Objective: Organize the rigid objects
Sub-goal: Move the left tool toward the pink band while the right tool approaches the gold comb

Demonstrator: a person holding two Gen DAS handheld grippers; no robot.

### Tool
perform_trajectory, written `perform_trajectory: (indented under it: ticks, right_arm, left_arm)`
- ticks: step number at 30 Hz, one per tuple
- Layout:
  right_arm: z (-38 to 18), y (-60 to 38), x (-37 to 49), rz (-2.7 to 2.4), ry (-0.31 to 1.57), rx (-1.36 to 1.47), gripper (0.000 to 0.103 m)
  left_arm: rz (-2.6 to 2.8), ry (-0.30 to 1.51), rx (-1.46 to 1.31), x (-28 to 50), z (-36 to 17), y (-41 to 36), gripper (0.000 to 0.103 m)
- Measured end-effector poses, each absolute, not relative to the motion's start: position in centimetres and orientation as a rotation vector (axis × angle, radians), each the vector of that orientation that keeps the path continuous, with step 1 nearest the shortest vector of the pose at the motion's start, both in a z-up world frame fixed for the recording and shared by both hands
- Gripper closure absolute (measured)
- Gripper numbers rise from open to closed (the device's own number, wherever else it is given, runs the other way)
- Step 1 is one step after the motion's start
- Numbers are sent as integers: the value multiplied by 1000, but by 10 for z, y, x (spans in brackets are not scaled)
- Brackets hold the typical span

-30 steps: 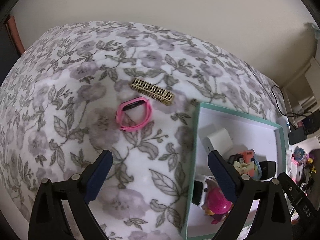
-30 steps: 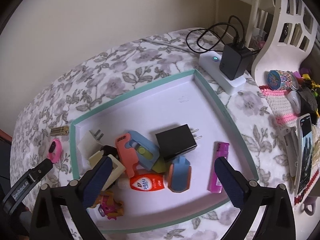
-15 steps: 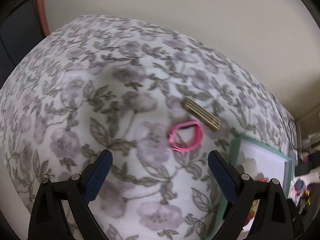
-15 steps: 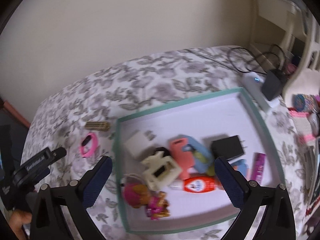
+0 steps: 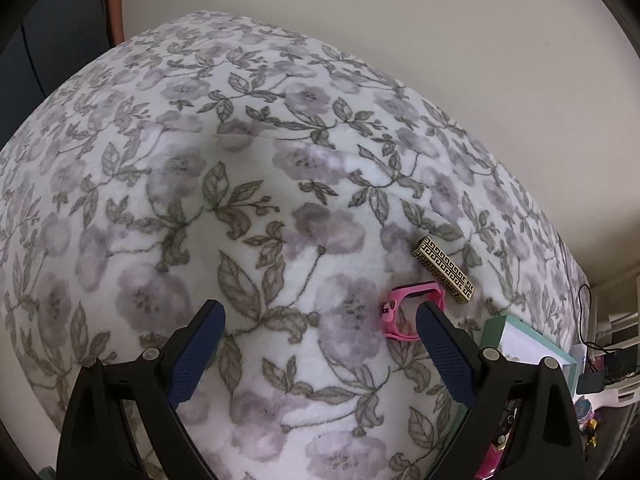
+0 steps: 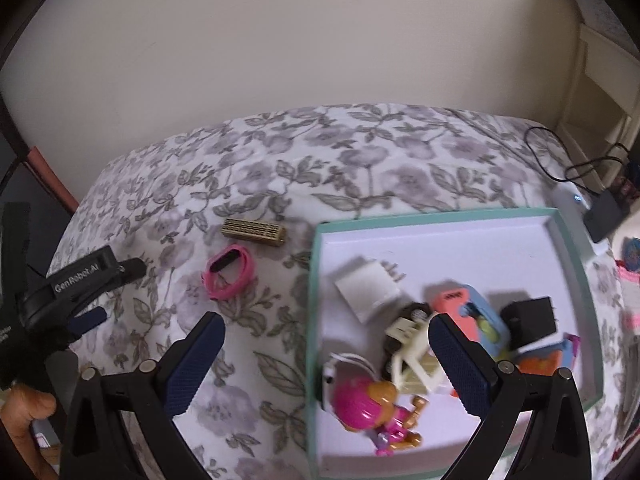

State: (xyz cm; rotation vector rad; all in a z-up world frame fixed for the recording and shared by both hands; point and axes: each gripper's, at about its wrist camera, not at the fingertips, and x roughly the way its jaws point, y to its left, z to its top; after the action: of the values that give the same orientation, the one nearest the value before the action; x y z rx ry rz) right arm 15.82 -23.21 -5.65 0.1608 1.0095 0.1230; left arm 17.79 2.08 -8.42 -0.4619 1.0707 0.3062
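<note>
- the teal box (image 6: 314,320) holds most small things; it lies at the right on the floral blanket (image 5: 240,200).
- the pink band (image 5: 404,312) lies outside the box, ahead and right of the left claw (image 5: 318,322).
- the gold bar (image 5: 444,270) lies just behind it, long axis slanting away rightward.
- both the left claw and the right claw (image 6: 326,334) stand wide apart, holding nothing; the left seems nearer.

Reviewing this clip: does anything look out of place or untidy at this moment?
Two things lie loose on the floral blanket, outside the teal tray: a pink band and a gold patterned bar, side by side just off its left rim. Inside the tray, the toys and chargers are heaped together rather than sorted.
</note>
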Motion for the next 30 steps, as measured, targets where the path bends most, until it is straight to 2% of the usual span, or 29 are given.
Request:
perform_trajectory:
  ticks: [14, 27, 29, 30]
  right_arm:
    - [-74, -225, 217, 94, 1024, 167, 0]
    - [-90, -228, 254, 96, 1027, 236, 0]
    - [-92, -228, 256, 97, 1029, 239, 0]
    - [-94, -228, 258, 98, 1033, 241, 0]
  left_arm:
    - [153, 1196, -374, 225, -126, -17, 7]
    - [53, 1218, -181, 252, -145, -58, 7]
    - [45, 1223, -163, 253, -147, -63, 9]
    - [44, 1225, -146, 254, -147, -65, 14]
